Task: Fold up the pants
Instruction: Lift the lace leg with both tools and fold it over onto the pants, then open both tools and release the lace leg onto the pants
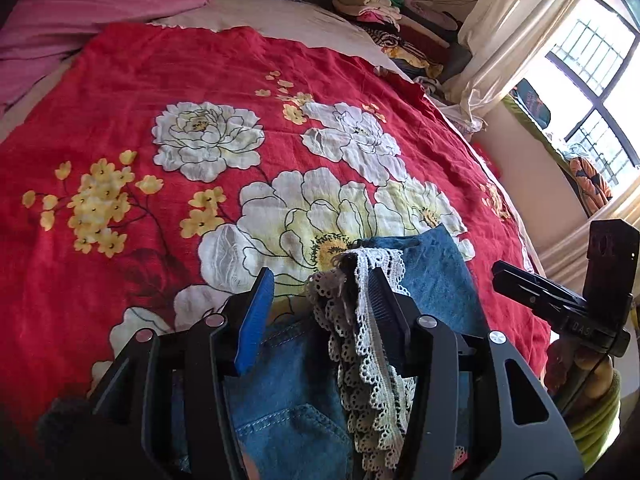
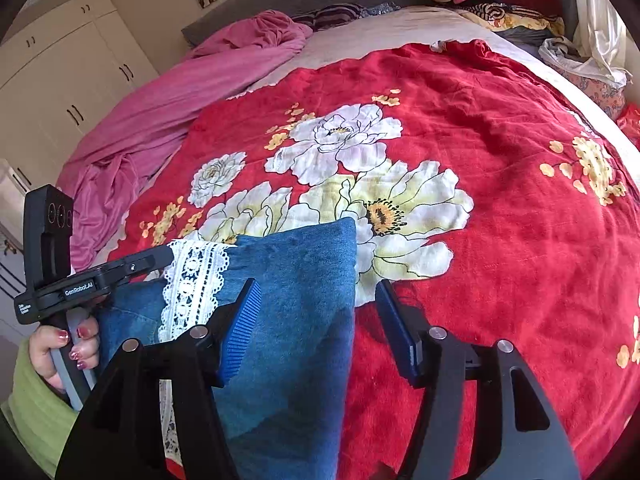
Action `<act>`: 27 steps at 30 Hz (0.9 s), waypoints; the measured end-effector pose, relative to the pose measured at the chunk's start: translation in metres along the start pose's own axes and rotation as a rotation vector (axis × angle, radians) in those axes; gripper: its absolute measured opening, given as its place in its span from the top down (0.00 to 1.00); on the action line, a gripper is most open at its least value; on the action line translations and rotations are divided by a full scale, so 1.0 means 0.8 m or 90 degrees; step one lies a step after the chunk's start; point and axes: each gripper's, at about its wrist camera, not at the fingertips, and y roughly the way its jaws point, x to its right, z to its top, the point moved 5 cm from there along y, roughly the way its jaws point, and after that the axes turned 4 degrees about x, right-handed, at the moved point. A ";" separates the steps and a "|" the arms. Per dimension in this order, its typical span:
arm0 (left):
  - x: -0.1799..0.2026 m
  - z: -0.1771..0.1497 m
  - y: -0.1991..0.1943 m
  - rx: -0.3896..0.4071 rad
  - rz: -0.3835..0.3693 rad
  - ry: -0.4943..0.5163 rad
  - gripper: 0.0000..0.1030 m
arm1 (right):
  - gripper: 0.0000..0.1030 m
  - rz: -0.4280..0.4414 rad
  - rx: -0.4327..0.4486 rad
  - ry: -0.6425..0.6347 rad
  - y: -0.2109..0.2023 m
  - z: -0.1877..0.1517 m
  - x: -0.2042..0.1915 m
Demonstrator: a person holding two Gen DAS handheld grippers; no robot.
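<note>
The pants are blue denim (image 1: 288, 412) with a white lace trim (image 1: 368, 344), lying on a red floral bedspread (image 1: 160, 80). In the left wrist view my left gripper (image 1: 324, 292) stands open over them, and the lace drapes over its right finger (image 1: 384, 300). In the right wrist view my right gripper (image 2: 318, 300) is open above a folded denim leg (image 2: 296, 280) whose lace edge (image 2: 196, 280) lies to the left. The left gripper (image 2: 160, 258) shows there at the lace, and the right gripper's body (image 1: 560, 300) shows at the right of the left view.
A pink sheet (image 2: 160, 120) is bunched at the bed's far left. Stacked folded clothes (image 1: 384, 8) sit at the far right by a curtain (image 1: 504, 40) and window. White wardrobes (image 2: 60, 80) stand left of the bed.
</note>
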 end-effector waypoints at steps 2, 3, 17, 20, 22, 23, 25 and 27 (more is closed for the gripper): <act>0.000 -0.005 -0.020 0.012 -0.004 -0.016 0.58 | 0.42 0.011 0.015 0.000 -0.019 -0.004 -0.005; 0.003 -0.010 -0.030 0.018 -0.004 -0.018 0.55 | 0.42 0.015 0.023 0.002 -0.028 -0.006 -0.006; 0.050 -0.101 -0.107 0.021 -0.018 -0.026 0.39 | 0.31 0.007 0.036 -0.030 -0.090 -0.075 -0.018; 0.060 -0.121 -0.105 0.002 -0.024 -0.013 0.39 | 0.31 0.014 0.026 -0.019 -0.089 -0.090 -0.018; 0.066 -0.134 -0.101 -0.018 -0.039 -0.015 0.39 | 0.31 0.014 0.020 -0.018 -0.088 -0.097 -0.018; 0.069 -0.140 -0.099 -0.026 -0.046 -0.016 0.39 | 0.31 0.014 0.017 -0.020 -0.088 -0.100 -0.018; 0.069 -0.151 -0.096 -0.034 -0.043 -0.024 0.41 | 0.31 0.017 0.012 -0.021 -0.087 -0.106 -0.020; 0.071 -0.161 -0.089 -0.050 -0.046 -0.031 0.49 | 0.31 0.017 0.002 -0.025 -0.084 -0.112 -0.022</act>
